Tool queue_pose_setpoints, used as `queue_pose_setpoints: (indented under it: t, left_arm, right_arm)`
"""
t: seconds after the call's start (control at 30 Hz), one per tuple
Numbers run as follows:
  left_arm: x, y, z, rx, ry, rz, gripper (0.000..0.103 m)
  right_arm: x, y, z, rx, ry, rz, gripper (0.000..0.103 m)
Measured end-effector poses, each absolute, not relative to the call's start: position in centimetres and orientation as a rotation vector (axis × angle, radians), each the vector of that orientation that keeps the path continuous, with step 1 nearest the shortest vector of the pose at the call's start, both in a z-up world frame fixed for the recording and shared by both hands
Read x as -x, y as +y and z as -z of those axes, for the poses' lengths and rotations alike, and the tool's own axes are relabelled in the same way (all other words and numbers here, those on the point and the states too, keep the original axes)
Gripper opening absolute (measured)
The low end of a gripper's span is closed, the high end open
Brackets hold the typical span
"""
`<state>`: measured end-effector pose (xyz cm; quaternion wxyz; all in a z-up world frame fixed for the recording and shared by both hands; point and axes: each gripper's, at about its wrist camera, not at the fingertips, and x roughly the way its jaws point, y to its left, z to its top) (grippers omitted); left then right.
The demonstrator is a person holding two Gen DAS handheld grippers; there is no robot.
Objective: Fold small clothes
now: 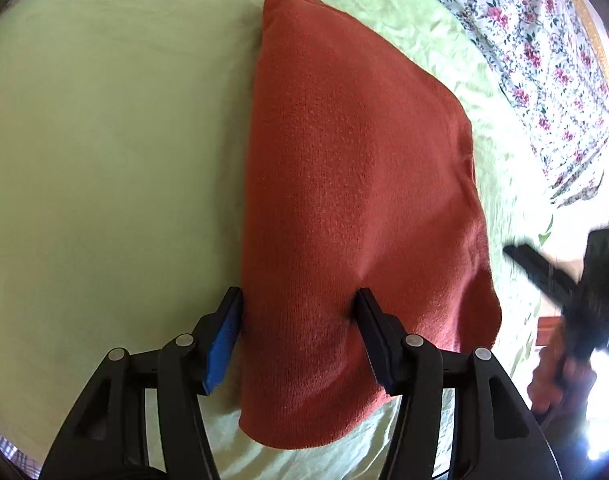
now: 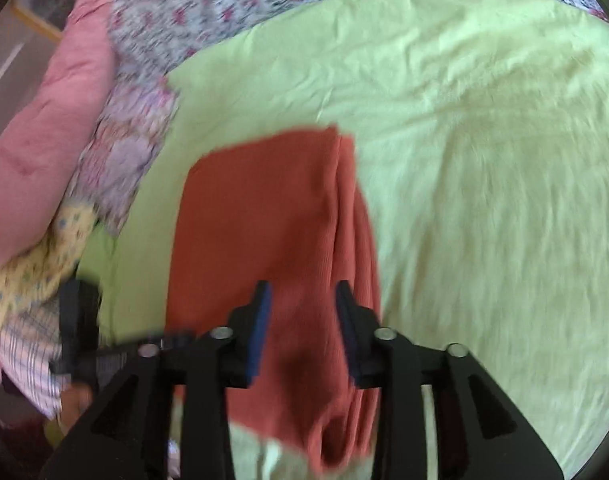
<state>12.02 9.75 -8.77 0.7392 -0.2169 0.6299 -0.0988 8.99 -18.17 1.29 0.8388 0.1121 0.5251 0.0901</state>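
A folded rust-red knit garment (image 1: 344, 200) lies on the pale green sheet (image 1: 104, 140). My left gripper (image 1: 298, 298) is open, low over the garment's near left part; its left finger sits at the garment's left edge, its right finger presses on the cloth. In the right wrist view the same garment (image 2: 264, 220) lies folded, with stacked edges along its right side. My right gripper (image 2: 302, 292) is open above the garment's near end, nothing between the fingers. It also shows blurred at the right edge of the left wrist view (image 1: 576, 292).
A floral bedcover (image 1: 544, 60) lies beyond the green sheet; it also shows in the right wrist view (image 2: 184, 20). A pink quilt (image 2: 44, 140) and a heap of yellow and checked clothes (image 2: 32, 280) sit at the left.
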Motion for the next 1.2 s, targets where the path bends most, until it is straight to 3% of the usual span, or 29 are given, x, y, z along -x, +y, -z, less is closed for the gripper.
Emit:
queue_pose_setpoints:
  t: [0.2, 0.23, 0.27, 0.3, 0.47, 0.5, 0.67, 0.87, 0.97, 1.03, 1.2]
  left_arm:
    - [-10.1, 9.7, 8.1, 0.457, 1.380, 0.243, 0.058]
    - [-9.6, 9.8, 8.2, 0.460, 1.384, 0.245, 0.058]
    - [-9.2, 9.8, 8.5, 0.456, 1.392, 0.246, 0.058]
    - [-8.7, 9.7, 8.6, 0.452, 1.397, 0.244, 0.058]
    - [-7.1, 8.9, 8.6, 0.421, 1.406, 0.261, 0.056]
    - [-6.9, 8.7, 8.8, 0.414, 1.409, 0.265, 0.052]
    - [-6.7, 7.7, 9.7, 0.360, 1.429, 0.242, 0.047]
    - [-7.1, 8.8, 8.8, 0.388, 1.431, 0.284, 0.048]
    - [-9.1, 10.1, 7.7, 0.398, 1.386, 0.299, 0.056]
    - [-11.3, 11.1, 7.1, 0.429, 1.355, 0.291, 0.063]
    - [-19.4, 13.9, 7.6, 0.554, 1.316, 0.280, 0.068]
  right_arm:
    - [-4.1, -19.1, 0.8, -0.209, 1.178, -0.170, 0.038]
    - [-3.8, -19.2, 1.5, -0.224, 1.193, -0.172, 0.033]
    - [-3.7, -19.2, 1.9, -0.228, 1.198, -0.178, 0.012]
    - [-3.8, -19.0, 2.2, -0.226, 1.210, -0.188, 0.004]
    - [-3.5, -19.3, -1.3, -0.210, 1.115, -0.186, 0.004]
    - [-3.7, -19.5, -1.4, -0.184, 1.121, -0.182, 0.004]
    - [-4.1, -20.5, 4.2, -0.096, 1.260, -0.106, 0.004]
    - [-4.2, -20.6, 3.8, -0.119, 1.259, -0.064, 0.008]
    - [-3.8, -20.8, 1.7, -0.156, 1.244, -0.063, 0.017]
    - [-3.7, -20.8, -0.1, -0.161, 1.186, -0.057, 0.017]
    - [-4.7, -19.2, -1.7, -0.233, 1.103, -0.163, 0.017]
